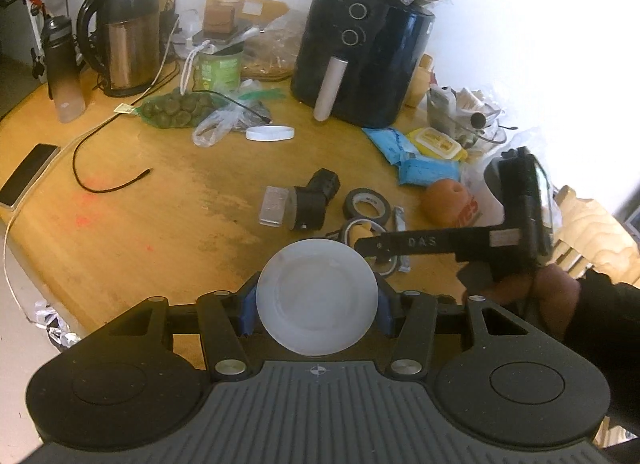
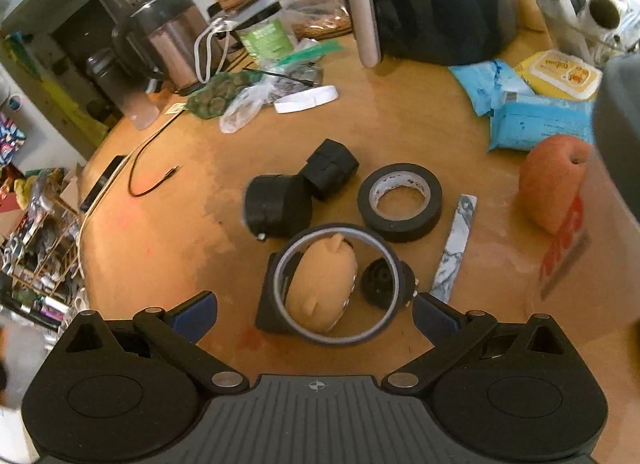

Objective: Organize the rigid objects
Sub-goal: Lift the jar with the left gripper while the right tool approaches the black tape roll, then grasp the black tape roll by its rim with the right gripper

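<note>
A white round lid is clamped above the worktop by the left hand-held gripper. The right hand-held gripper is spread wide over a thin tape ring.

Left gripper clamped on a white disc, right gripper jaws spread wide

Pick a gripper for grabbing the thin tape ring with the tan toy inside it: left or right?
Right. The right gripper has open jaws straddling the thin tape ring, directly ahead of it. The left gripper is shut on a white lid, so it is occupied.
</note>
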Action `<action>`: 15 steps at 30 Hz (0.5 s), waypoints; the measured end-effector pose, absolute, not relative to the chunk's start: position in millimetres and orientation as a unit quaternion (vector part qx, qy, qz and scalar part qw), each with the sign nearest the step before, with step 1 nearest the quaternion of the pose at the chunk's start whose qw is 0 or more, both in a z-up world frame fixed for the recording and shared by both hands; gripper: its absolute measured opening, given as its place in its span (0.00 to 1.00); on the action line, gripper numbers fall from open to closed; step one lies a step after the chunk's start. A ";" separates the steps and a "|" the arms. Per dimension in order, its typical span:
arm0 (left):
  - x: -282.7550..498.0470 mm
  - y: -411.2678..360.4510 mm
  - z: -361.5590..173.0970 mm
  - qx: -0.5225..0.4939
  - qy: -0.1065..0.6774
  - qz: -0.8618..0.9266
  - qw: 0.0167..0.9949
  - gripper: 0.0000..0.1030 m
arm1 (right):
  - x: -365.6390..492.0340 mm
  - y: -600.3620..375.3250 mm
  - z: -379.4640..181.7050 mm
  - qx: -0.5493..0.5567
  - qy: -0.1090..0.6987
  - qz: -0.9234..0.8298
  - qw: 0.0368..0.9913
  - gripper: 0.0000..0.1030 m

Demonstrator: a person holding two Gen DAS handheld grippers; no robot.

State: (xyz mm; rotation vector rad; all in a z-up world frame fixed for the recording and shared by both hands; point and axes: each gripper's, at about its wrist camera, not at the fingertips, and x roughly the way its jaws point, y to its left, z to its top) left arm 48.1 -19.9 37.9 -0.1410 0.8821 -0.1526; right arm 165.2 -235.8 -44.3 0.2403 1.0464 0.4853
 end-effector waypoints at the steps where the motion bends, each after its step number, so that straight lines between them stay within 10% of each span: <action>1: 47.5 -18.3 37.5 -0.069 0.427 -0.072 0.899 0.51 | 169.0 -234.3 -47.6 0.115 0.496 0.225 0.831 1.00; 15: 32.0 7.5 34.4 -0.090 0.438 -0.028 0.894 0.51 | 197.7 -218.1 -80.2 0.133 0.542 0.178 0.811 0.90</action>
